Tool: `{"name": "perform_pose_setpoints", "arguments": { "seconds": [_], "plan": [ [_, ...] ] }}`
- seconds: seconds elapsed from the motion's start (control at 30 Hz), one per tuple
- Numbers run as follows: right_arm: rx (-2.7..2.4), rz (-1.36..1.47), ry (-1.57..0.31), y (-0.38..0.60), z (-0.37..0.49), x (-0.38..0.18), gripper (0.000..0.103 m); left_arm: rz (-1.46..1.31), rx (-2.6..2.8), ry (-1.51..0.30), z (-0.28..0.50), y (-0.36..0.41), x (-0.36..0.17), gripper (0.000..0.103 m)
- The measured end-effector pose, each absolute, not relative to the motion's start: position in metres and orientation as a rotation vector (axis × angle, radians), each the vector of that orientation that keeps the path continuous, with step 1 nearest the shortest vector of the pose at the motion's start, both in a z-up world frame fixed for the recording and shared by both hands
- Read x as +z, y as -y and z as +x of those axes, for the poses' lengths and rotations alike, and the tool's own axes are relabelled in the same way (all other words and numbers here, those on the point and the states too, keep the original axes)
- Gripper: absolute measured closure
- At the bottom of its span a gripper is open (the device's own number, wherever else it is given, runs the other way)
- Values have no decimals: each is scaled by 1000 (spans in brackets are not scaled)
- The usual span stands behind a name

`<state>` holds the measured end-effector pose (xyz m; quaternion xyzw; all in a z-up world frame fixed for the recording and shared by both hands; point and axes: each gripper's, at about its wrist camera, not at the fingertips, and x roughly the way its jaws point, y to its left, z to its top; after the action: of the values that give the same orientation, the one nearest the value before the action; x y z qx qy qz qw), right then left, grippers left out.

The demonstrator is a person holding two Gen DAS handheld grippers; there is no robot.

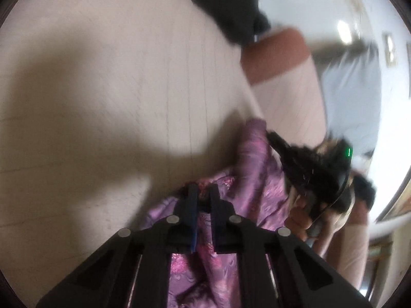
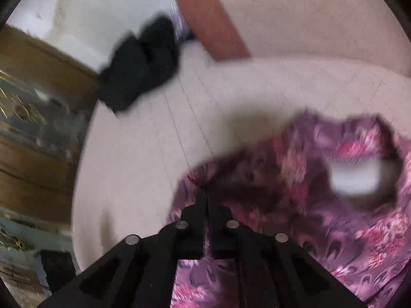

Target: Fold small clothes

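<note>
Between both claws, pinched, hangs crumpled glossy purple floral cloth.

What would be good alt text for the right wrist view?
The right gripper, fingers closed, pinches the edge of a purple floral garment over a pale bed surface. A dark garment lies farther away; the image is blurred.

Both wrist views look closely down onto the pale bed, sharing the purple garment.
</note>
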<state>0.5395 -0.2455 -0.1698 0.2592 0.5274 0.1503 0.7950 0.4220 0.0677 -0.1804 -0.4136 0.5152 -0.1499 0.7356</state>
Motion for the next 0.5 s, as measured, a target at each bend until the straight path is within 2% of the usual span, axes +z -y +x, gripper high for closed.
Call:
{"name": "perform_pose_setpoints", "arguments": {
  "seconds": [0.1,0.23,0.3,0.33,0.37,0.4,0.43,0.47,0.5],
  "plan": [
    [267,598,-1051,260,538,-159,101,-912,-304,-1106,426,-75,-184,96],
    [219,562,-1147,248,549,-189,100,-880,-272,-1162,431,-71,-210,94],
    [191,566,-1154,250,545,-184,97,-917,-269,-1153,423,-76,-207,91],
    [198,612,-1112,259,534,-172,86,-886,-251,-1133,418,-78,-196,90],
    [237,656,-1059,268,518,-157,55,-845,-239,-1100,414,-80,-184,90],
    [258,666,-1024,274,502,-145,40,-774,-227,-1055,408,-78,-165,89],
    [256,650,-985,282,476,-129,25,-721,-222,-1032,407,-73,-152,82],
    [252,623,-957,289,447,-116,26,-668,-227,-1009,402,-68,-139,70],
    [263,606,-941,297,415,-106,26,-611,-253,-982,392,-61,-123,65]
  ]
}}
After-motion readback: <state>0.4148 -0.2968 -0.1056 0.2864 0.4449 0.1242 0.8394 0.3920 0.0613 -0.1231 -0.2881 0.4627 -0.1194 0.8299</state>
